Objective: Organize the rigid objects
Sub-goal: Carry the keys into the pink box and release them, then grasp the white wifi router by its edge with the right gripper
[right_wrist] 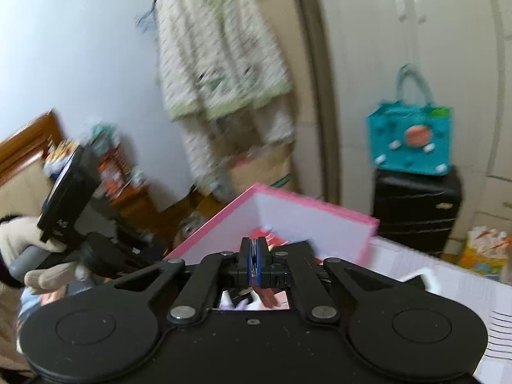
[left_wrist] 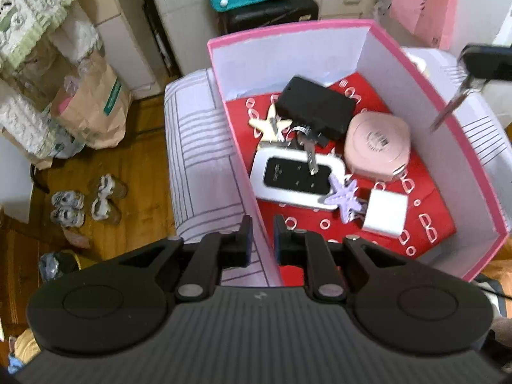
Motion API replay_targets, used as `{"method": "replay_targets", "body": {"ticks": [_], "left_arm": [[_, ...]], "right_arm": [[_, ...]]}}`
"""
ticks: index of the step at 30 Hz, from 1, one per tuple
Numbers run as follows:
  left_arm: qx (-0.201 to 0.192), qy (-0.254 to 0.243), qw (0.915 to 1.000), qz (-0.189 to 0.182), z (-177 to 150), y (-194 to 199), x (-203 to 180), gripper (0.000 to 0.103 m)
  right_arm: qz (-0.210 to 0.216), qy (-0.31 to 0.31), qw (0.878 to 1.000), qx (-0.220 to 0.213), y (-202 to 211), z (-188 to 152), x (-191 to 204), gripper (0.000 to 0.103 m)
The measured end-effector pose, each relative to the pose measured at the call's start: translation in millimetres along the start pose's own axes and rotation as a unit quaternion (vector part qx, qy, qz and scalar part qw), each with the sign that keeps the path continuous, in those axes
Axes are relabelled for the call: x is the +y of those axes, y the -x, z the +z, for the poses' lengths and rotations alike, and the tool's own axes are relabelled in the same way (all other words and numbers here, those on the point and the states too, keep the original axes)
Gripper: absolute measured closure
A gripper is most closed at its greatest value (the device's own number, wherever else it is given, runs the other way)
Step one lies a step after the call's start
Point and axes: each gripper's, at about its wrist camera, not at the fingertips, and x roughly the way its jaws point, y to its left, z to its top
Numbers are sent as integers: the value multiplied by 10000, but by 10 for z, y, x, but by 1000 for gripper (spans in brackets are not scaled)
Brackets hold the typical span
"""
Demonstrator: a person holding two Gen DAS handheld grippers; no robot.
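Several items in pink box; left hand-held gripper ajar, right tight on keys

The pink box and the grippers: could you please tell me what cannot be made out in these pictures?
- Left wrist view: the right gripper is cut off by the right edge; its hanging keys are motion-blurred.
- Left wrist view: the print on the pink case is too small.
- Right wrist view: what lies in the pink box is hidden behind the gripper's body.
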Motion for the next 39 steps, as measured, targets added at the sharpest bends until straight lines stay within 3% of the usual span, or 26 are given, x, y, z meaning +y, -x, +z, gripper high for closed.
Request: {"method": "replay_targets", "body": {"ticks": [6,13,19,29,32,36,39], "left_arm": [[-54,-109,9999,110,-39,34,-76,93],[-168,5,9999,38,-107,72,-76,94],[-226,-73,9996,-169,-136,96,-14,92],[-355,-25,9990,-265,-177,95,11,92],[-362,-47,9990,-271,-158,86,9,92],[-421,-47,9986,-307,-157,80,7,92],[-454,-39,9985,-298,-181,74,33,92]], "right_arm": [[333,135,9951,916,-655,-49,209,99],[690,-121,9882,1363,-1145,-155,279,99],[-31,355,9947,965,-1032,-184,305,93],[-896,-309,9952,253,-250,-94,-301,91],[-1129,-648,9913,189,-111,-145,-588,87],[-1432,-962,9841,417,-112,-301,-928,84],[-1515,-1251,9789,564,-166,-404,-1186,75]]}}
